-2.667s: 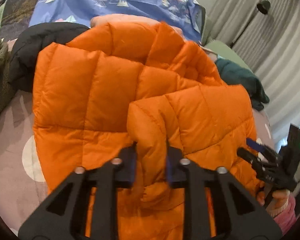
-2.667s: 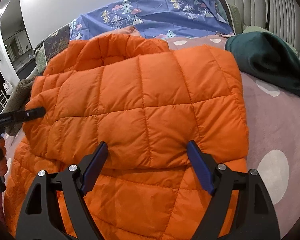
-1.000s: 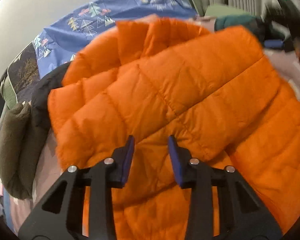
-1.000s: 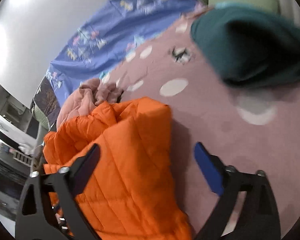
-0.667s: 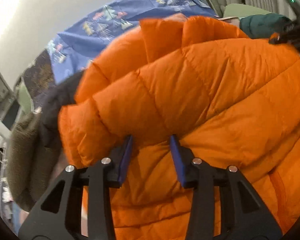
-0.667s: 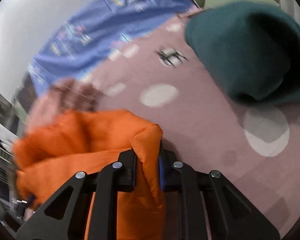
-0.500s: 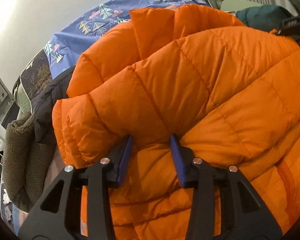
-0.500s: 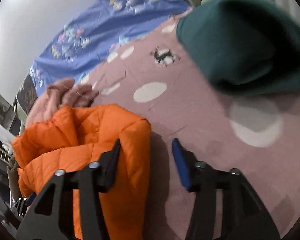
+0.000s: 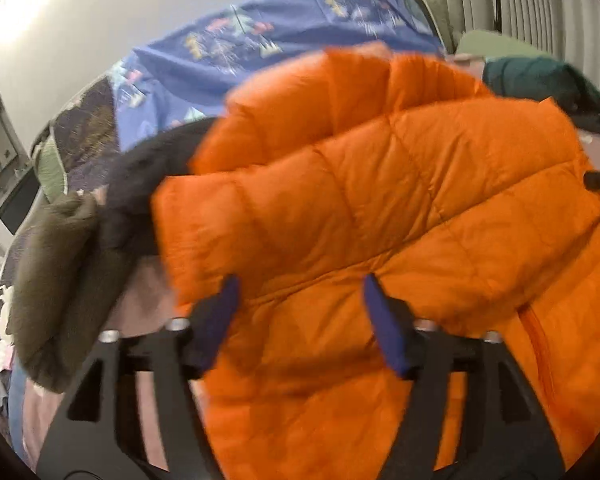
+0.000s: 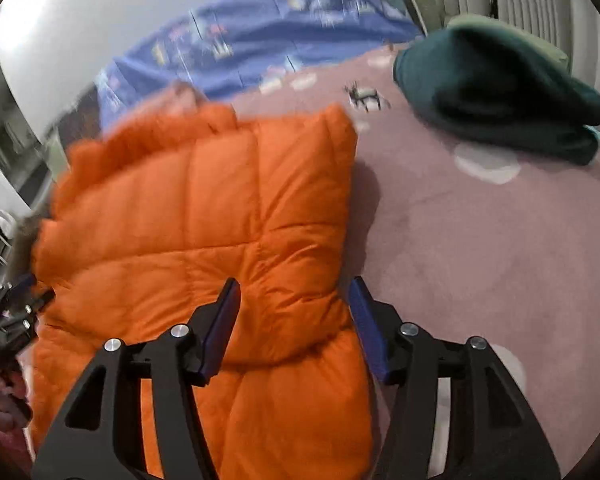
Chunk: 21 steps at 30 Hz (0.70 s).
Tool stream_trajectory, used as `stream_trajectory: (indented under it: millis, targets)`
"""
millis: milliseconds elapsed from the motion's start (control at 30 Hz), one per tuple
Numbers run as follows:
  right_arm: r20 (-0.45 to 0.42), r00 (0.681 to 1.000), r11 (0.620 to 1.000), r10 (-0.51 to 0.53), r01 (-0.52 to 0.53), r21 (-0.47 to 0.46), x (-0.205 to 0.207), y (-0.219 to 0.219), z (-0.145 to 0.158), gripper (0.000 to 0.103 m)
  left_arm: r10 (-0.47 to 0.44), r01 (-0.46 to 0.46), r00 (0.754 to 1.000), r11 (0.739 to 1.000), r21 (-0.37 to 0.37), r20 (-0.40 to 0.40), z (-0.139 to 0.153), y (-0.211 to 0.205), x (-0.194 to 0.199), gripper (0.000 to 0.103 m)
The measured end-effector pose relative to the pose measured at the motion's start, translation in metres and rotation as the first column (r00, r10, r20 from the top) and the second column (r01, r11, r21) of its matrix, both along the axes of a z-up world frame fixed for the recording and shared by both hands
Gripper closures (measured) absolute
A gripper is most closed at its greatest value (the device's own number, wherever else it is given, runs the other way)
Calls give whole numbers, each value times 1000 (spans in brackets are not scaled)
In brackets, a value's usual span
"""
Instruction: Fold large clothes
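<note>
An orange puffer jacket (image 9: 380,200) lies folded on the pink spotted bed cover (image 10: 480,240). In the left wrist view my left gripper (image 9: 300,284) hovers over the jacket's near left part. Its jaws are opening, with padded fabric between them and the pads off it. In the right wrist view my right gripper (image 10: 294,284) straddles the folded right edge of the orange jacket (image 10: 220,220). Its jaws are opening too, and the pads stand beside the fabric without squeezing it. The left gripper (image 10: 16,304) shows at that view's left edge.
A folded dark green garment (image 10: 500,92) lies at the far right of the bed. A blue patterned sheet (image 9: 280,52) is at the head. A black garment (image 9: 140,184) and an olive one (image 9: 60,280) lie left of the jacket. Grey curtains (image 9: 520,0) hang behind.
The left jaws, narrow on a jacket fold before, have spread wide and let it go. The right jaws pinched the jacket's corner, then parted, and the hand swung over the jacket.
</note>
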State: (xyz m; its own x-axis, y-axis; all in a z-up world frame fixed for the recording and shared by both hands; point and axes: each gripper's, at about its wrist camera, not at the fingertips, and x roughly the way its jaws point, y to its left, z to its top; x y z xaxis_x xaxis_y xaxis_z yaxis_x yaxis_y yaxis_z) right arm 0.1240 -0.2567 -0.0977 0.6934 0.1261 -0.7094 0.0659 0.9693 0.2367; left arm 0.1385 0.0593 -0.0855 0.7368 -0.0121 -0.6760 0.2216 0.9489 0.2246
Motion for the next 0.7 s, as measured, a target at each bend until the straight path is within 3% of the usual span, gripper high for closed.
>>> stream_trajectory:
  millis: [33,133,233,333,400,500,600,700]
  targets:
    - [24,1000,1000,6,-6,-10,-13,-1,7,38,7,-7,1000,1000,-11,20,6,13,-14,25]
    - [40,999,999,35,-35,-9,-45,-7,9,35,23,-23,1000,997,-74,-1,10,50,-44,24]
    - [7,998,997,70,-70,23,-78,-13,-6,35,20,-36,996,983,-181,-88,-5,87,-69,24]
    - [-37,995,995,88,-86,55,-101,-16,-23,35,11,-50,985,974,-221,-174,-28,110,-90,24]
    - [-48,993,989,109,-103,109,-120,-18,-33,35,-15,-47,975,962,-271,-222,-41,117,-103,27]
    - [-41,988,977,147,-138,161,-150,-14,-36,35,-77,-28,965,920,-392,-250,-52,120,-126,29]
    - [-49,984,969,169,-158,188,-169,-13,-36,35,-143,19,961,888,-459,-236,-53,113,-155,29]
    - [-54,978,951,201,-181,251,-191,-12,-40,35,-181,47,955,875,-481,-237,-52,106,-175,28]
